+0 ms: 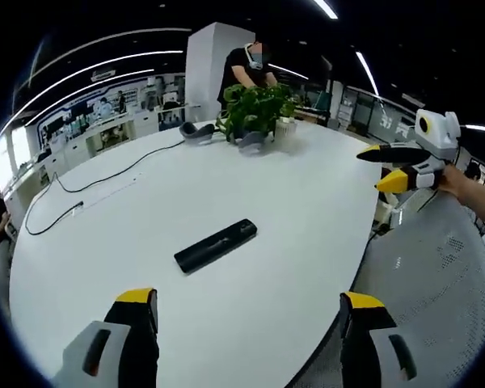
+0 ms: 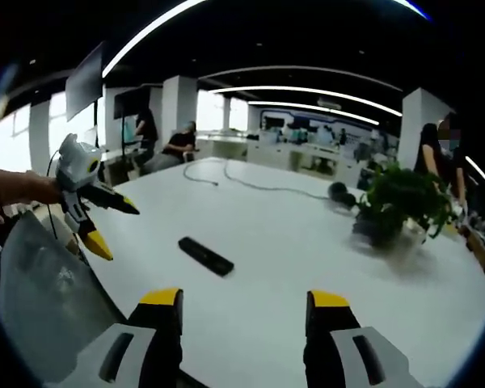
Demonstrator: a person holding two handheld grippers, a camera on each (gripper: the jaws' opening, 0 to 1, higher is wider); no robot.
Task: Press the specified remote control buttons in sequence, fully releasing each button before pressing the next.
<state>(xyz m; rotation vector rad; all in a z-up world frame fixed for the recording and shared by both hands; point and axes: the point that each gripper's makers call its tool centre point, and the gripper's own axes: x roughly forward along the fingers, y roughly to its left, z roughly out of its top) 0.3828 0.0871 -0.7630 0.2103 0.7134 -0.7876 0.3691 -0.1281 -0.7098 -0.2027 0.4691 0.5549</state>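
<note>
The flat black remote control [image 1: 216, 245] [image 2: 205, 255] lay on the round white table [image 1: 226, 186] [image 2: 307, 242], its buttons too small to make out. Both the left gripper [image 1: 250, 311] [image 2: 105, 222] and right gripper [image 2: 244, 311] [image 1: 388, 166] hung with jaws wide, holding nothing, clear of it. A leafy green potted plant [image 1: 257, 109] [image 2: 400, 202] stood farther back, its pot blurred.

Left gripper [image 1: 250, 311] and right gripper [image 2: 245, 311]: grey bodies, black jaws, yellow tips.
</note>
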